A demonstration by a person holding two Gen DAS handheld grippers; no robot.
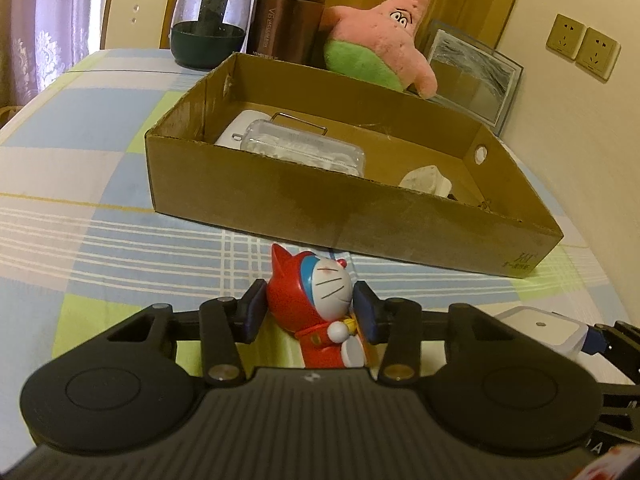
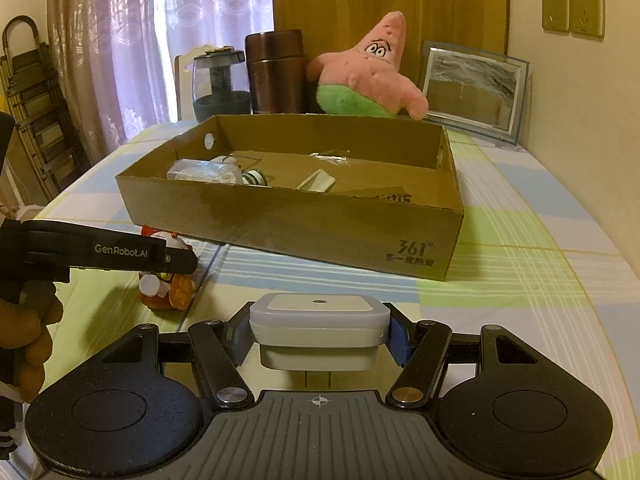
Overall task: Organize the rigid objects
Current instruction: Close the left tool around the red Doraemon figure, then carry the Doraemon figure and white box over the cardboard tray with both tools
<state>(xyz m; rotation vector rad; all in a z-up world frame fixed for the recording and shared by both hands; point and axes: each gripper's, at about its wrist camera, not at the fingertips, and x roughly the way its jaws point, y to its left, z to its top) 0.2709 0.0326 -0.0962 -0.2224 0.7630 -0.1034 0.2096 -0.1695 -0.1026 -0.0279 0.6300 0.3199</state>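
Before the cardboard box point(image 1: 352, 216), left jaws pinch the red figurine point(image 1: 316, 304), right jaws pinch the white plug point(image 2: 319, 330)

Pink starfish plush point(image 2: 370, 72), brown flask point(image 2: 276, 74), glass teapot point(image 2: 219, 80) (dark base), framed picture point(image 2: 472, 92), wall sockets point(image 2: 572, 10)

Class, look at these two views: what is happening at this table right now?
A person is tidying small items into an open cardboard box on a checked tablecloth. The left gripper is closed on a red Doraemon-style plastic figurine, near the cloth in front of the box. The right gripper is closed on a white square plug-in device. The box already holds a clear plastic case and other small pieces.
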